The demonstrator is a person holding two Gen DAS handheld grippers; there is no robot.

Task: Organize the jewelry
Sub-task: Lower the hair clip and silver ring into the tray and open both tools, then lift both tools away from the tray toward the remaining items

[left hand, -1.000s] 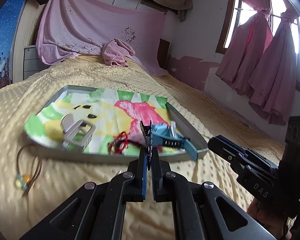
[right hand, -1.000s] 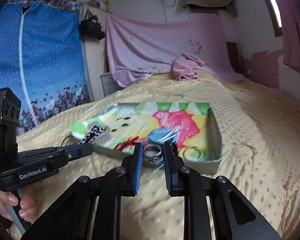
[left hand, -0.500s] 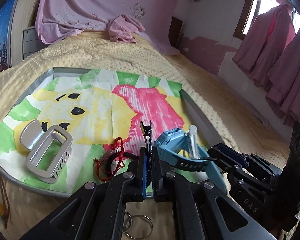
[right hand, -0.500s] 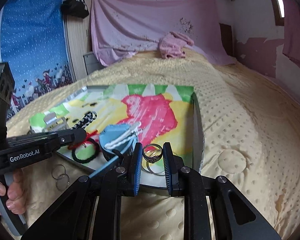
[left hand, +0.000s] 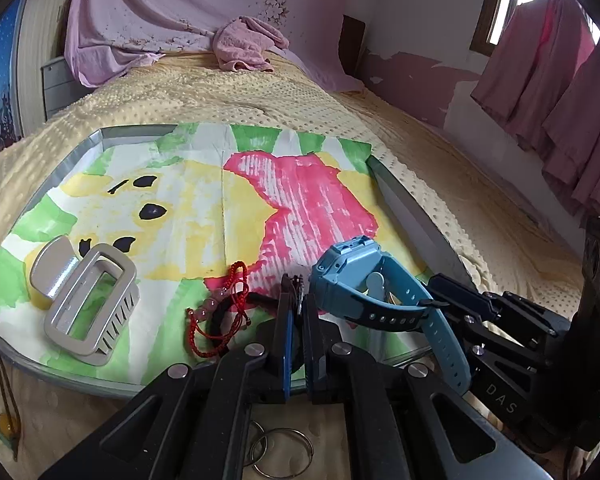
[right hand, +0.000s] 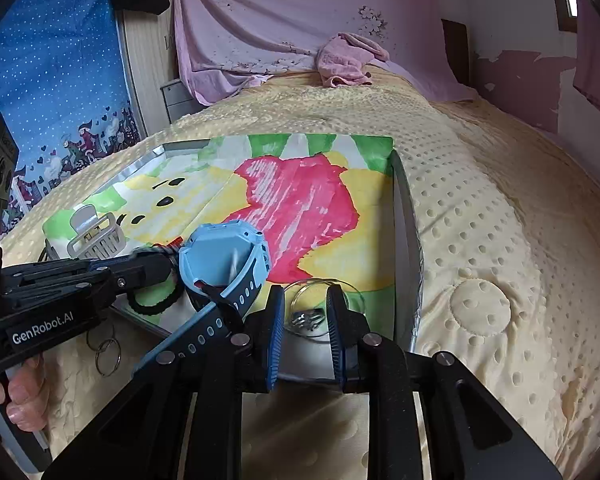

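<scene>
A grey tray (left hand: 416, 216) lined with a painted sheet lies on the yellow bed. My left gripper (left hand: 296, 300) is shut on a thin dark braided strap (left hand: 298, 285), low over the tray's near edge beside a red cord bracelet (left hand: 220, 312). A blue watch (left hand: 364, 280) stands just to the right of it. In the right wrist view my right gripper (right hand: 305, 296) holds a small silver ring (right hand: 308, 318) low between its pads, over the tray's near right corner, above a thin wire hoop (right hand: 328, 284). The ring is blurred.
A grey claw hair clip (left hand: 88, 300) lies at the tray's left end, and a black braided bracelet (right hand: 156, 304) lies under the left gripper. Two metal rings (left hand: 280, 452) and a brown bead cord (left hand: 0, 400) lie on the blanket in front. A pink towel (right hand: 348, 60) lies far back.
Both grippers have come forward and down to the tray's near edge, with most of the move early on. The ring now sits lower between the right pads. The left grip is unchanged.
</scene>
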